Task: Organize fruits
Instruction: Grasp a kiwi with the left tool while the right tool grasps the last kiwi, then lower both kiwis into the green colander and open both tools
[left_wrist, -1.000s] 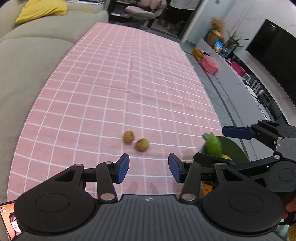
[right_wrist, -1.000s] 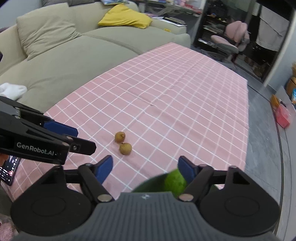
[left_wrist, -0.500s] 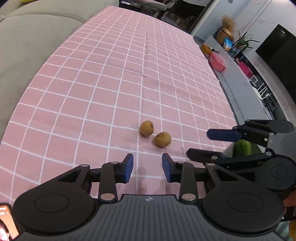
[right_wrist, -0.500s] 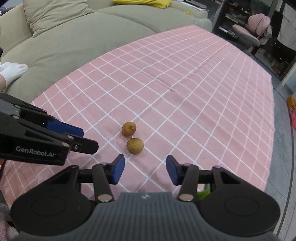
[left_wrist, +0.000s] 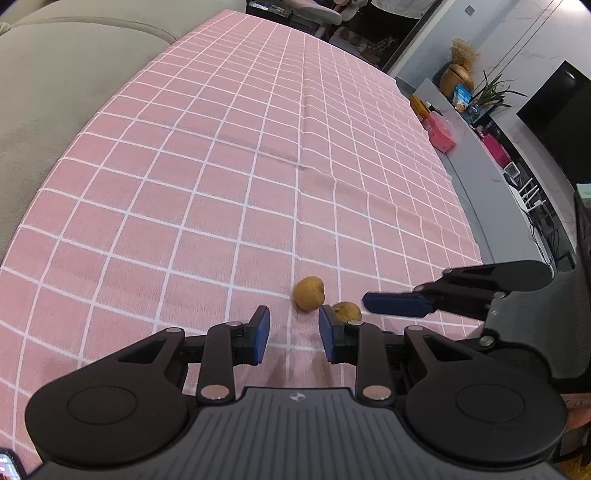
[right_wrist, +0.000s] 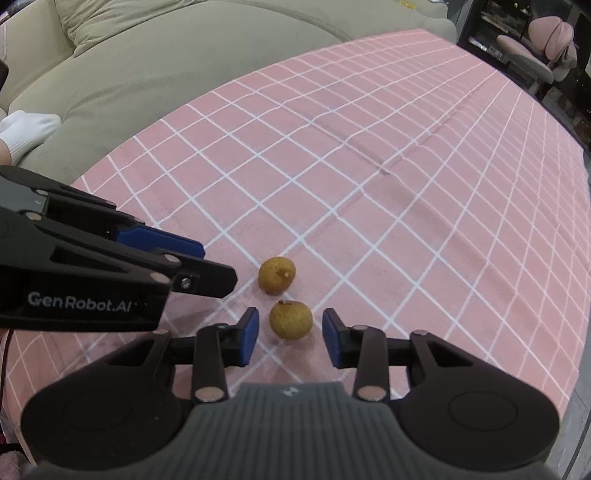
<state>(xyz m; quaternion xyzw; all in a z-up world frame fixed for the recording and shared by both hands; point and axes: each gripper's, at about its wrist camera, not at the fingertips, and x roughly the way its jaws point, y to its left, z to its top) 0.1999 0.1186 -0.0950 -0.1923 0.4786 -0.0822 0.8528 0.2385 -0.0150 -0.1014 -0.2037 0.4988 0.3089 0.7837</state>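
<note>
Two small brown round fruits lie close together on the pink checked tablecloth (left_wrist: 221, 184). In the left wrist view the far fruit (left_wrist: 308, 293) sits just ahead of my open left gripper (left_wrist: 293, 334); the near fruit (left_wrist: 347, 312) is partly hidden behind its right finger. In the right wrist view the near fruit (right_wrist: 291, 319) lies between the tips of my open right gripper (right_wrist: 290, 341), not touched, and the far fruit (right_wrist: 276, 275) lies just beyond. Both grippers are empty. The left gripper's fingers (right_wrist: 162, 243) reach in from the left.
A beige sofa (right_wrist: 166, 66) borders the cloth's far side, with a white sock (right_wrist: 22, 129) on it. A low grey shelf (left_wrist: 480, 177) with boxes and plants runs along the right. A pink chair (right_wrist: 543, 55) stands at the back.
Both grippers moved forward and down toward the two fruits. The right gripper now straddles the near fruit. The green fruit and dark bowl seen earlier are out of view.
</note>
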